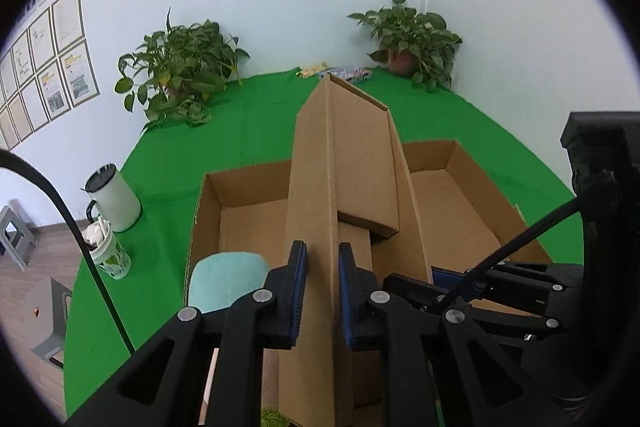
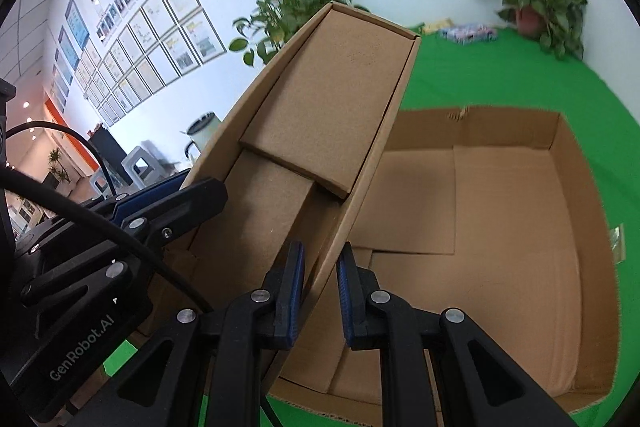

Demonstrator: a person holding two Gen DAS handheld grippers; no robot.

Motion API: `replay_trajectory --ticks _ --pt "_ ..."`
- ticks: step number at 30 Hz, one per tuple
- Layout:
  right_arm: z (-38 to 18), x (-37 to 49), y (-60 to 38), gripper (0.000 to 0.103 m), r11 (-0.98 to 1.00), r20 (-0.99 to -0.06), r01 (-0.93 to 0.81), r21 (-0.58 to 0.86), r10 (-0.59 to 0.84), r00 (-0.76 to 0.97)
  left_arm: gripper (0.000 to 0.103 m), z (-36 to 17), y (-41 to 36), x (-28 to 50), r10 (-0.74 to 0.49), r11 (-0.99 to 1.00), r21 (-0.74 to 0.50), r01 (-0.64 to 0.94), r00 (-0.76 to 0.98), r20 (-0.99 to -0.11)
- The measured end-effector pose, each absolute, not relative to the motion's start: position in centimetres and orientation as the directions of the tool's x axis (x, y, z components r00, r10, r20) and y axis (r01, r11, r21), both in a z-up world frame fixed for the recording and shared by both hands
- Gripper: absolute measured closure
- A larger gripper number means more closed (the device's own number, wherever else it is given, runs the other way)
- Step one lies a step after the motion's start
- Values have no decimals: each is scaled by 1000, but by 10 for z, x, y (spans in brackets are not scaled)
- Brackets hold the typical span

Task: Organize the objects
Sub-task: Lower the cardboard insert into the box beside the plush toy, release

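- Left wrist view: left claw clenched on one side wall of a small cardboard tray; blue pads press the wall from both sides.
- Tray is lifted & tilted, its far end up, hanging over a big open cardboard box that sits on the green tabletop.
- Right claw seen at the right, on the tray's other wall; its blue pad shows just behind that wall.
- A pale teal thing lies in the box's near-left corner; can't tell what it is.
- Near the tabletop's left edge: white mug, w/ a green-patterned cup just beside it, white stuff inside.
- Potted plant at the far-left corner, 2nd plant at the far-right corner; small packets along the far edge btw them.
- Framed sheets on the wall at left.
- Right wrist view: right claw clenched on the tray's right wall, pads on either side.
- Tray inside visible: flat cardboard flaps, nothing loose in it.
- Left claw at left, gripping the opposite wall.
- Big box below & right of the tray, bare floor here.
- Plants, packets at the tabletop's far edge, slightly blurred.
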State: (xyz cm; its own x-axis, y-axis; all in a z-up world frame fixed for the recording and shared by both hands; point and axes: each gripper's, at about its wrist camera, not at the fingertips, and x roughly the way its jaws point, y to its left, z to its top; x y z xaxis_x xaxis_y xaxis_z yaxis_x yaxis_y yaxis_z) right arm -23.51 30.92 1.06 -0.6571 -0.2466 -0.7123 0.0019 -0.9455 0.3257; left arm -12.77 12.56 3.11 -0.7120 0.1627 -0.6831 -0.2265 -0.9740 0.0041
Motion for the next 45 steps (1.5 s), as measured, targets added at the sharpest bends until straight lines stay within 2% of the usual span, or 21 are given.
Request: replay_trajectory --ticks 8,14,22,30,37,38,39,40,41,42,43,45 --pt "-58 -275 318 91 -951 -788 -41 306 -229 -572 90 -33 129 -150 120 -969 24 -247 -554 -824" --pt "-107 -275 308 94 -955 -831 -57 293 -224 -510 88 -49 120 -147 131 -974 -21 -225 -485 -865" --pt "-123 -271 287 94 -970 -848 -87 227 -153 -507 88 -15 87 -106 202 -975 -103 -198 -581 -789" --pt "-123 -276 256 94 -988 -870 -106 112 -46 -492 88 -4 60 -78 195 -980 -132 -146 -626 -755" --pt "-112 -253 281 88 -975 -851 -107 193 -112 -513 87 5 58 -49 153 -988 -104 -112 -702 -695" --pt "-103 -244 284 85 -976 -834 -102 193 -108 -541 86 7 58 -44 165 -986 -100 -133 -717 -677" --pt "-94 -235 286 69 -978 -817 -98 184 -97 -569 79 9 59 -39 156 -988 -90 -128 -735 -660" --pt "-85 -223 289 39 -980 -798 -94 173 -83 -597 62 14 61 -31 145 -989 -83 -119 -763 -630" --pt "-75 -209 292 23 -982 -775 -88 170 -77 -628 50 17 61 -26 144 -990 -86 -116 -782 -607" --pt "-66 -193 295 6 -981 -749 -82 174 -78 -658 21 22 61 -20 146 -989 -97 -110 -805 -575" --pt "-60 -180 297 4 -981 -732 -84 173 -71 -678 12 27 60 -10 150 -988 -119 -102 -838 -525" --pt "-48 -149 299 2 -983 -706 -86 162 -55 -706 12 34 60 2 160 -985 -137 -107 -872 -463"
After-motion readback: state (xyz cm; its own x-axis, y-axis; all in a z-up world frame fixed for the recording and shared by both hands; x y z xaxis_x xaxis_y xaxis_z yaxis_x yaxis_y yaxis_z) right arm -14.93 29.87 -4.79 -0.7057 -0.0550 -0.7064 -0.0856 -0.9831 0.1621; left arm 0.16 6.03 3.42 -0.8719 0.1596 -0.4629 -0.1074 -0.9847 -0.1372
